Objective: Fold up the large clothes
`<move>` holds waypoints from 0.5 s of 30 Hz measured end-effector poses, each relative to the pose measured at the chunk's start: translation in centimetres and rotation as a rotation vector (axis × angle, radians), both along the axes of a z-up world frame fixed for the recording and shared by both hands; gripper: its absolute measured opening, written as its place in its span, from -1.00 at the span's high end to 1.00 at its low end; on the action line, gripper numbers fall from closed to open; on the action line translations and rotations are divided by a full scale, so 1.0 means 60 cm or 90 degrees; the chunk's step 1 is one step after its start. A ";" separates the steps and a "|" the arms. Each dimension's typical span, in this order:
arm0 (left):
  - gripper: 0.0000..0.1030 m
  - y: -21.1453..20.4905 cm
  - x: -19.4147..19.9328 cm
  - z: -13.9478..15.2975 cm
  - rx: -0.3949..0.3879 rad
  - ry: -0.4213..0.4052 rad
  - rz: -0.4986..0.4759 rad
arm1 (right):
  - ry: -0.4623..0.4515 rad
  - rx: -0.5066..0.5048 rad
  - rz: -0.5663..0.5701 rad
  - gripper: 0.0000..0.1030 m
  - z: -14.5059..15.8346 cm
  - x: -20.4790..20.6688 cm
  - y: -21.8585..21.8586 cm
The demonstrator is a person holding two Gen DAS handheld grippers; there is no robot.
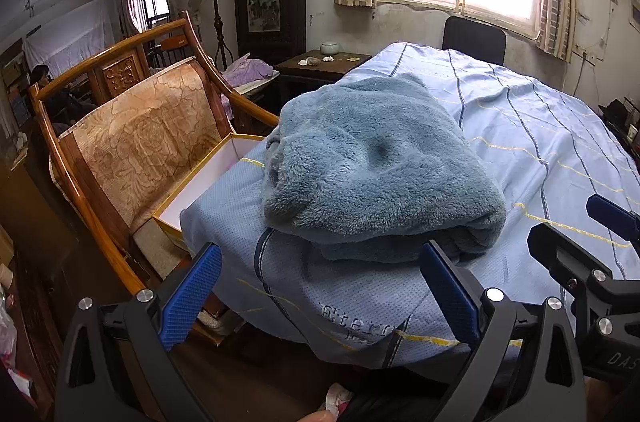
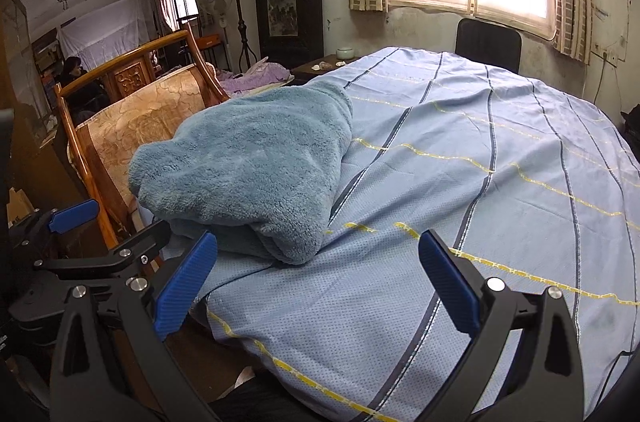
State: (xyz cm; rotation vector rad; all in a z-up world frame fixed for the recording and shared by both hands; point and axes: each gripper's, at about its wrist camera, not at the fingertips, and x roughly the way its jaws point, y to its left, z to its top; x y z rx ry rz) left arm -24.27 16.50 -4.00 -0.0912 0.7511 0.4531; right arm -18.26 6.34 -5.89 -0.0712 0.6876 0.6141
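The folded fleece garment point(image 1: 376, 174) is stacked near the bed's point(image 1: 540, 126) left edge, beside an open box point(image 1: 208, 178); both left gripper point(image 1: 320, 298) and right gripper point(image 2: 320, 286) are held spread and empty; a nudge could tip it off.

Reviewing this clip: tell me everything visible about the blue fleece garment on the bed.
The blue fleece garment is a thick, plush, dusty-blue piece, already folded into a rounded bundle with layers showing at its near edge. It rests on the striped light-blue bedsheet near the bed's left corner, beside the wooden chair. Neither the left gripper nor the right gripper touches it; both are open.
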 end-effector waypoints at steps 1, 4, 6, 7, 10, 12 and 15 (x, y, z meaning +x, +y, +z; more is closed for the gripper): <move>-0.93 0.001 -0.001 -0.001 0.001 -0.001 0.000 | -0.003 -0.001 0.000 -0.91 0.001 -0.001 0.000; -0.93 0.004 -0.005 0.000 0.002 -0.005 0.001 | -0.012 -0.006 -0.001 -0.91 0.003 -0.004 0.002; -0.93 0.004 -0.008 0.004 0.003 -0.009 0.002 | -0.016 -0.008 0.001 -0.91 0.004 -0.006 0.002; -0.93 0.003 -0.011 0.006 0.004 -0.012 0.002 | -0.018 -0.009 0.001 -0.91 0.005 -0.007 0.001; -0.93 -0.002 -0.012 0.011 0.009 -0.016 0.002 | -0.024 -0.008 0.000 -0.91 0.009 -0.009 -0.001; -0.93 -0.006 -0.014 0.015 0.012 -0.020 0.002 | -0.028 -0.006 -0.001 -0.91 0.012 -0.011 -0.002; -0.93 -0.010 -0.018 0.021 0.016 -0.023 0.001 | -0.033 -0.002 -0.002 -0.91 0.017 -0.012 -0.004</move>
